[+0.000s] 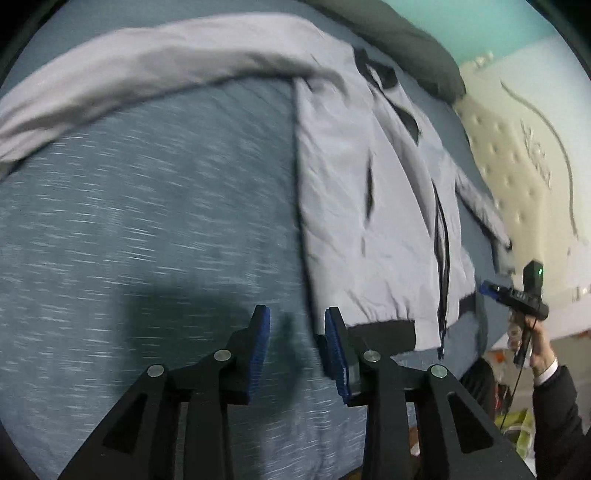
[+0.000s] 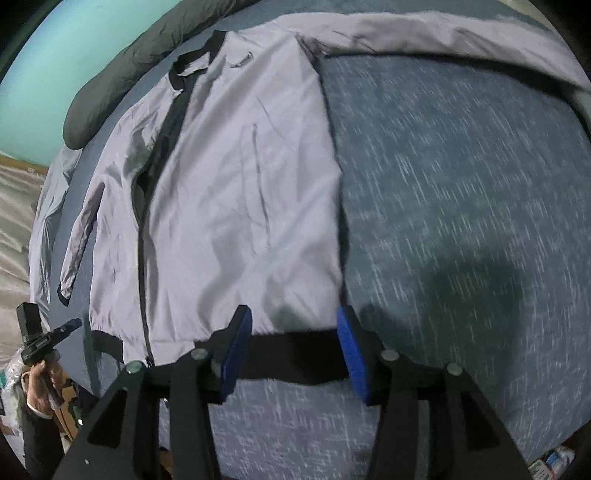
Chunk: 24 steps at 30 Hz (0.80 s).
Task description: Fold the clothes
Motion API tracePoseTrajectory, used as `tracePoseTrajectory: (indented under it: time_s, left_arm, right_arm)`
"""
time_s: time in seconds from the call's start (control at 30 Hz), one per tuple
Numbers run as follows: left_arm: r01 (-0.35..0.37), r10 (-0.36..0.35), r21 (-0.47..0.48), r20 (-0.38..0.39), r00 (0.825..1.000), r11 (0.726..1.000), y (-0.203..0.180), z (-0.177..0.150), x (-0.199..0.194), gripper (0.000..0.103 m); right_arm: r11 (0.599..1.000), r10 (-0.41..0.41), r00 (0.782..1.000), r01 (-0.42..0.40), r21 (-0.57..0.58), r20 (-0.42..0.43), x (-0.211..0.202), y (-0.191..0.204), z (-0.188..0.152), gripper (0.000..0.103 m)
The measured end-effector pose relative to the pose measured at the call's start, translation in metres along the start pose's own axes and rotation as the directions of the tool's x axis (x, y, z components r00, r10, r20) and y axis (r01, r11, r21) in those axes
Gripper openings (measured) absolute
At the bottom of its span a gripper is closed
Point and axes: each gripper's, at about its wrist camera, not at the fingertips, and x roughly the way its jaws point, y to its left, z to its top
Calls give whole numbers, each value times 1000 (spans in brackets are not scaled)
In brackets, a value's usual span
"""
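Left wrist view: the left gripper [image 1: 297,325] hangs low over the bed with its blue-padded fingers [image 1: 258,354] spread and nothing between them, the right-hand pad just at the jacket's black hem band [image 1: 384,336]. Its shadow falls on the cover below. The bed [image 1: 147,221] carries a blue-grey heathered cover, blurred by motion. The pale grey zip jacket [image 1: 351,221] lies front up along the bed's right side, collar toward the far end, one sleeve [image 1: 147,66] stretched out across the far part of the cover. A dark grey pillow [image 1: 406,40] lies along the far edge, before a turquoise wall [image 1: 498,29]. Past the bed's right edge stands a cream quilted mattress [image 1: 517,147]. At the near right corner a hand [image 1: 535,343] in a dark sleeve with a white cuff holds the other tool upright — whether its fingers are apart cannot be told here.

Right wrist view: the right gripper [image 2: 293,332] hovers at the bed's near edge, fingers [image 2: 236,343] wide apart and empty, straddling the jacket's [image 2: 240,184] black hem. The jacket lies flat on the left half of the cover [image 2: 461,221], zip mostly closed. The pillow [image 2: 122,85] lies at the far left — the wall [image 2: 55,74] behind it. At the near left corner a hand [image 2: 37,384] grips the left tool.
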Motion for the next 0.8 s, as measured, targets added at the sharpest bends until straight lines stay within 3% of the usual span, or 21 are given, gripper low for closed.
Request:
tracePoseTrajectory:
  time_s: [0.23, 0.43, 0.53, 0.67, 0.8]
  left_arm:
    - [-1, 2, 10, -72, 997, 1000, -18, -6, 36, 34]
    - [-2, 2, 5, -77, 997, 1000, -16, -16, 40, 28]
    - [-2, 3, 17, -70, 998, 1000, -18, -18, 35, 20]
    - [6, -5, 35, -52, 999, 999, -24, -20, 18, 15]
    - [14, -12, 69, -20, 1000, 997, -36, -25, -9, 13]
  right_arm:
    - [999, 20, 1000, -20, 29, -20, 8, -14, -10, 49]
    - [1000, 26, 999, -26, 0, -28, 18, -9, -12, 49]
    - [999, 22, 999, -22, -24, -29, 22, -6, -14, 36]
    - [999, 22, 1000, -23, -48, -13, 17, 0, -16, 12]
    - [997, 48, 999, -47, -67, 14, -9, 4, -20, 6]
